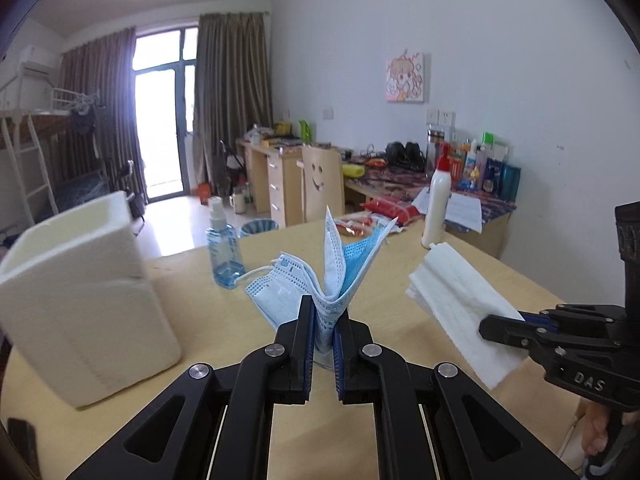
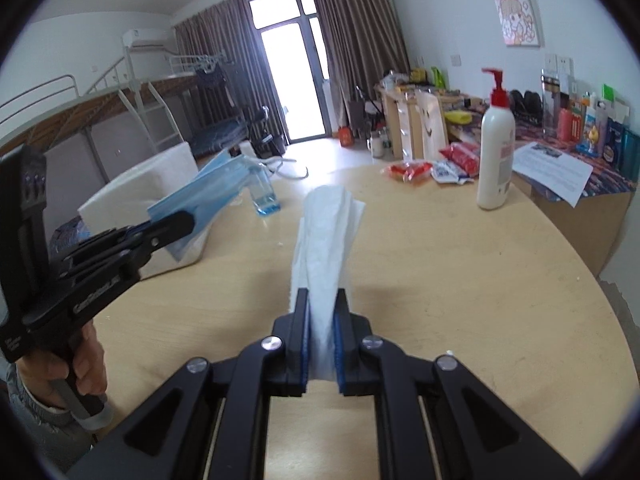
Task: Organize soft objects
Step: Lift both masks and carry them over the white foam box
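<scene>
My left gripper [image 1: 323, 312] is shut on a bunch of blue face masks [image 1: 320, 268], held above the wooden table [image 1: 224, 336]. In the right wrist view the left gripper [image 2: 188, 216] holds the masks [image 2: 204, 196] in front of a white box [image 2: 132, 184]. The white box [image 1: 76, 296] stands at the left in the left wrist view. My right gripper [image 2: 323, 300] is shut on a folded white tissue [image 2: 326, 240], held over the table's middle. The right gripper [image 1: 492, 326] with the tissue [image 1: 452, 300] shows at right in the left wrist view.
A blue spray bottle [image 1: 222, 244] stands behind the masks. A white pump bottle [image 2: 496, 148] stands at the far right of the table, with red snack packets [image 2: 412, 170] beside it. A cluttered desk [image 2: 568, 168] and a chair lie beyond.
</scene>
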{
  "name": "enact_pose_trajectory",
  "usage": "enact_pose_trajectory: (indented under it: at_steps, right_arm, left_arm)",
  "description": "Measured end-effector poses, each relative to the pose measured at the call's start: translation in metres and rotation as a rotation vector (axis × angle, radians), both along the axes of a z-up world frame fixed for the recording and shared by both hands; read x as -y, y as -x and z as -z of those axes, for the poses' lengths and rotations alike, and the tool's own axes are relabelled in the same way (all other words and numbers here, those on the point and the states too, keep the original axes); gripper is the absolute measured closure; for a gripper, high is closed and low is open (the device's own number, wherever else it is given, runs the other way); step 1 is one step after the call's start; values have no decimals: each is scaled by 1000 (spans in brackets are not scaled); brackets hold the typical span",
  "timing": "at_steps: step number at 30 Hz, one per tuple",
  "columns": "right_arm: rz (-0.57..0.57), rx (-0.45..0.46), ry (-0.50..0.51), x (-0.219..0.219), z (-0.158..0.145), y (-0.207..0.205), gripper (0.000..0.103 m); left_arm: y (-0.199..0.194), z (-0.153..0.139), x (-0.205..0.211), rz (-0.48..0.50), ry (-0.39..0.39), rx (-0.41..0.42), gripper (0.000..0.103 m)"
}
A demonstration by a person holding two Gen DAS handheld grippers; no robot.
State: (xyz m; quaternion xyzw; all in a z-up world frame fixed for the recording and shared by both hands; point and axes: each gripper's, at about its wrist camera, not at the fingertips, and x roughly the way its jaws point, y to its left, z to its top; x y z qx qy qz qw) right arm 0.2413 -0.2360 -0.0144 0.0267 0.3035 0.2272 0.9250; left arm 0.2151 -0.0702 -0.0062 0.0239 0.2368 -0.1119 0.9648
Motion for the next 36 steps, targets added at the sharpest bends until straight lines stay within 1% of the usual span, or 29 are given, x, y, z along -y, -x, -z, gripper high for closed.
enact_pose_trajectory:
  at_steps: [6, 10, 13, 21, 23, 27, 33, 36]
  right_arm:
    - [1, 55, -24, -2, -6, 20, 90]
    - [-4, 89, -43, -6, -10, 36, 90]
    - [-11, 107, -49, -11, -13, 47, 90]
    - [-50, 177, -33, -24, -24, 76, 90]
    - [-52, 197, -42, -23, -27, 83, 90]
    - [-61, 198, -34, -26, -25, 91, 90]
    - [-99, 226, -24, -36, -28, 106, 90]
    - [-116, 234, -22, -43, -28, 110, 90]
  left_arm:
    - [47, -13, -17, -36, 19, 59, 94]
    - [75, -16, -29, -74, 2, 85, 94]
    - [96, -17, -39, -86, 6, 106, 94]
    - [132, -19, -53, -109, 16, 131, 94]
    - [142, -20, -55, -116, 18, 141, 94]
    - [160, -24, -54, -124, 29, 169, 94]
    - [184, -24, -62, -141, 28, 184, 94]
    - [190, -24, -68, -159, 39, 189, 94]
